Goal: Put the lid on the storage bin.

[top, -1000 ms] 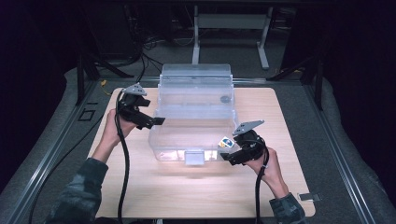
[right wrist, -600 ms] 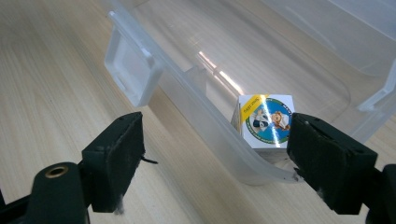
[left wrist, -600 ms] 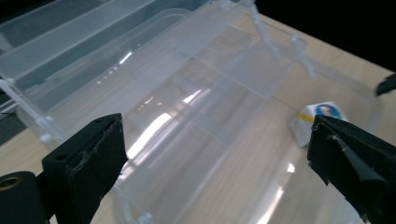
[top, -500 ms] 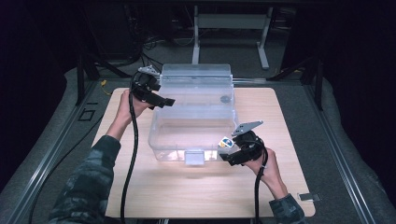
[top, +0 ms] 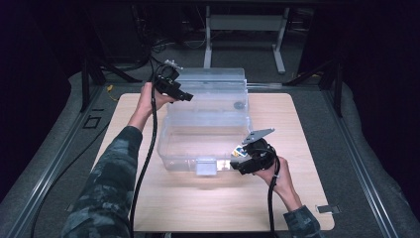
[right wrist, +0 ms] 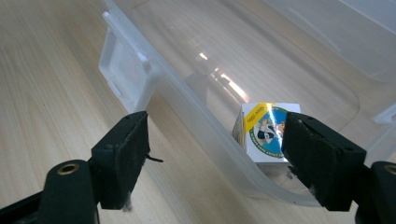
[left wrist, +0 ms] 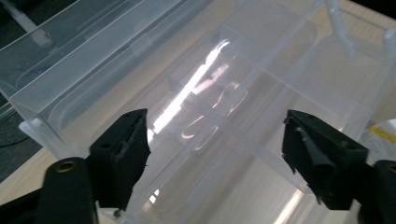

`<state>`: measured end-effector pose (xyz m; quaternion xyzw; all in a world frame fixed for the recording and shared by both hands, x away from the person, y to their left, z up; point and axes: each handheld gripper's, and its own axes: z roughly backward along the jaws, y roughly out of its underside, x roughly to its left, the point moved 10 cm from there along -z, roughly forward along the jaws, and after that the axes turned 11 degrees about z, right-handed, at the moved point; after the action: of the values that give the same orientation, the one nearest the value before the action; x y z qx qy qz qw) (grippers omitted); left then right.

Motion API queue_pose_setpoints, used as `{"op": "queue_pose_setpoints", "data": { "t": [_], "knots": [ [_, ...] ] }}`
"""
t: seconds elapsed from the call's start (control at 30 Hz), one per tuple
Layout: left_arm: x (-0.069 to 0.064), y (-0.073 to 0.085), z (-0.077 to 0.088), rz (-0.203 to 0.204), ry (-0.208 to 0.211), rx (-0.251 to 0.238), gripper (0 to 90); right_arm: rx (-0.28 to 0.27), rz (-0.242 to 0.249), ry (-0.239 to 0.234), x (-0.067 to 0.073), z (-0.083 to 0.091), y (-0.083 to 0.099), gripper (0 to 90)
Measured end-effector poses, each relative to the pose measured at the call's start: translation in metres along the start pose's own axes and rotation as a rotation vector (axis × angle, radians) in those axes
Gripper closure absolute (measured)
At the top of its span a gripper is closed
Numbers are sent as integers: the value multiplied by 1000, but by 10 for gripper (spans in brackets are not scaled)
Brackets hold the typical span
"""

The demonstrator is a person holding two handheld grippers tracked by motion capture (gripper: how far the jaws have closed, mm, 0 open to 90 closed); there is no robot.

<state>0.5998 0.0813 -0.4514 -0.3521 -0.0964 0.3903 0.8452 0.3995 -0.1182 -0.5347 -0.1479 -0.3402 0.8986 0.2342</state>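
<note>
Clear plastic storage box point(top: 203, 144) sits mid wooden tabletop point(top: 148, 198), lid up. L gripper point(top: 182, 95) at lid's left edge, jaws just been closing, not yet pressing. R gripper point(top: 236, 167) at box's front-right corner, jaws apart astride rim, small printed carton point(right wrist: 266, 133) inside

Clear plastic box point(top: 205, 136), lid open, on wooden table point(top: 148, 198)

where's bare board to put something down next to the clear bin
Bare wooden board lies along the near edge in front of the clear bin, and in strips left and right of it. It is crowded at the bin's near right corner, by the right gripper and the small box.
</note>
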Motion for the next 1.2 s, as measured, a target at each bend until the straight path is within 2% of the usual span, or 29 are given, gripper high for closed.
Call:
{"op": "queue_pose_setpoints", "data": {
  "t": [0.07, 0.1, 0.27, 0.3, 0.33, 0.37, 0.5, 0.57, 0.6, 0.67, 0.77, 0.93, 1.1, 1.2],
  "knots": [
    [1, 2, -7, -23, -30, 28, 277, 11, 7, -2, 0, -1, 0, 237],
    [0, 2, -10, -27, -29, 32, 295, -3, 3, 3, 0, -3, -1, 239],
    [1, 3, -22, -42, -50, 58, 395, -11, 0, 14, 0, -9, -3, 283],
    [1, 4, -23, -43, -40, 65, 413, -14, -2, 15, -1, -10, -3, 310],
    [2, 4, -25, -44, -40, 71, 441, -16, -7, 18, -1, -11, -4, 379],
    [3, 5, -27, -42, -50, 75, 451, -14, -6, 23, -2, -11, -3, 393],
    [6, 6, -29, -47, -64, 75, 595, 2, -3, 7, -1, -16, 1, 427],
    [6, 6, -29, -61, -61, 81, 620, 8, -4, 1, -1, -18, 3, 456],
    [5, 6, -29, -67, -61, 85, 635, 17, -3, -2, -1, -17, 4, 499],
    [5, 6, -28, -84, -66, 94, 659, -1, 0, 16, 0, -20, 2, 548],
    [4, 7, -28, -93, -62, 100, 683, 9, 5, 37, 0, -21, 2, 549],
    [4, 7, -27, -112, -55, 111, 711, -2, -4, 40, 0, -20, 2, 551],
    [1, 6, -27, -145, -71, 122, 735, -12, -27, 35, -1, -20, 1, 550],
    [0, 6, -27, -149, -72, 124, 742, -16, -37, 36, -1, -20, 1, 549]
  ]
}}
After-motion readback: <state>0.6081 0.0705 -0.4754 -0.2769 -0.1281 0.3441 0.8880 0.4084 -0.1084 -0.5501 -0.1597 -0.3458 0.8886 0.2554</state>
